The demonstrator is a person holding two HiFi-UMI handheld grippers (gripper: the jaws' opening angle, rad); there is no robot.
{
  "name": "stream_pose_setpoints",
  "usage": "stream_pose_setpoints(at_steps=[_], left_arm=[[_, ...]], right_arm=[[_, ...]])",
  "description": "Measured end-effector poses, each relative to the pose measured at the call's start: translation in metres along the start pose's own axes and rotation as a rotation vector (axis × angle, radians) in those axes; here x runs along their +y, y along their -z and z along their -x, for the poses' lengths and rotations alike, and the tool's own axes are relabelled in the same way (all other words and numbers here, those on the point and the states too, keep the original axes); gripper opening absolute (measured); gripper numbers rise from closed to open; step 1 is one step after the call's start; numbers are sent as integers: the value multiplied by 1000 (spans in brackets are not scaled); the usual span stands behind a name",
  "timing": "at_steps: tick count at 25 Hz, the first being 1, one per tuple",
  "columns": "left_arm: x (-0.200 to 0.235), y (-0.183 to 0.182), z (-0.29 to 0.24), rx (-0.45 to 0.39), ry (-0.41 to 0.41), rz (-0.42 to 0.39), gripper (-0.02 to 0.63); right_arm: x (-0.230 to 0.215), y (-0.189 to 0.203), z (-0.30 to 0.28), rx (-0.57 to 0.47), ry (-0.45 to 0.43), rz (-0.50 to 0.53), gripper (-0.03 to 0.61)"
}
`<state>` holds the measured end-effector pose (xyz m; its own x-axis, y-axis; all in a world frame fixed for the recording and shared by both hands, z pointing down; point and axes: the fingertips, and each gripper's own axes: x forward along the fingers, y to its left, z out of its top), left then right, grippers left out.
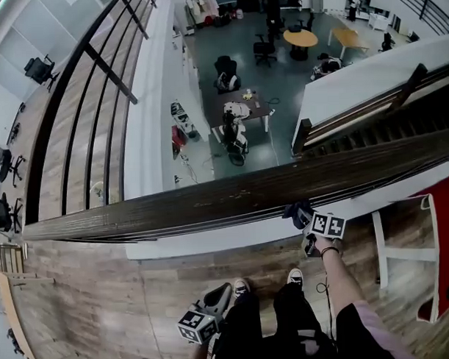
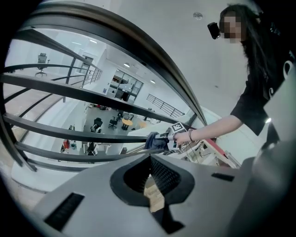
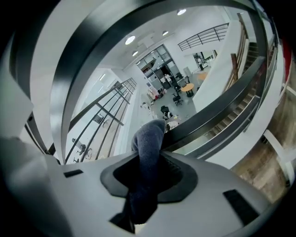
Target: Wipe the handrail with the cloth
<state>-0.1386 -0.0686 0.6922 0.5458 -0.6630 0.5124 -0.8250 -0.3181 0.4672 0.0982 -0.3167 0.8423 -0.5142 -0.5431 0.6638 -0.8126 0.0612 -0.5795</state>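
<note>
The wooden handrail (image 1: 247,193) ran across the whole head view, with the open hall far below it and the plank floor (image 1: 103,290) on the near side. Wiping looked to be under way: the right gripper (image 1: 307,220) was up at the rail's near edge, right of its middle, pressing the dark cloth (image 1: 296,211) against the wood. Most of the rail stretched off to the left, so the next move probably called for dragging the cloth along the top face while keeping it pushed flat to the wood, so it would not slip over the edge.

The left gripper (image 1: 218,299) hung low by the person's legs, well apart from the rail and taking no part.

In the right gripper view the fingers (image 3: 175,170) were clamped on the cloth (image 3: 148,146), whose bunched end stuck out ahead and met the rail (image 3: 217,104). In the left gripper view the fingers (image 2: 163,175) were pressed together, with nothing held.
</note>
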Motion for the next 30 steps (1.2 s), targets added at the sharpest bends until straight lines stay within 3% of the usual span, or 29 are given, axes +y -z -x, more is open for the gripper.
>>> stream_pose_setpoints(at_steps=[9,19,24,30], left_arm=[[-90,-9,-96,16,47,-27,0],[-129,-4,-146,45,5,-40,0],[-139,-1,-154,48,3,-56,0],[-148,-13,-149,20,13,-68,0]], right_arm=[[-170,-85,93,-118,118,-85,92],[-319,-173,176,-236,247,-129,92],[-346,-185,192,-264,269,-145,92],[-313,-177,204,-292,203,-149,92]])
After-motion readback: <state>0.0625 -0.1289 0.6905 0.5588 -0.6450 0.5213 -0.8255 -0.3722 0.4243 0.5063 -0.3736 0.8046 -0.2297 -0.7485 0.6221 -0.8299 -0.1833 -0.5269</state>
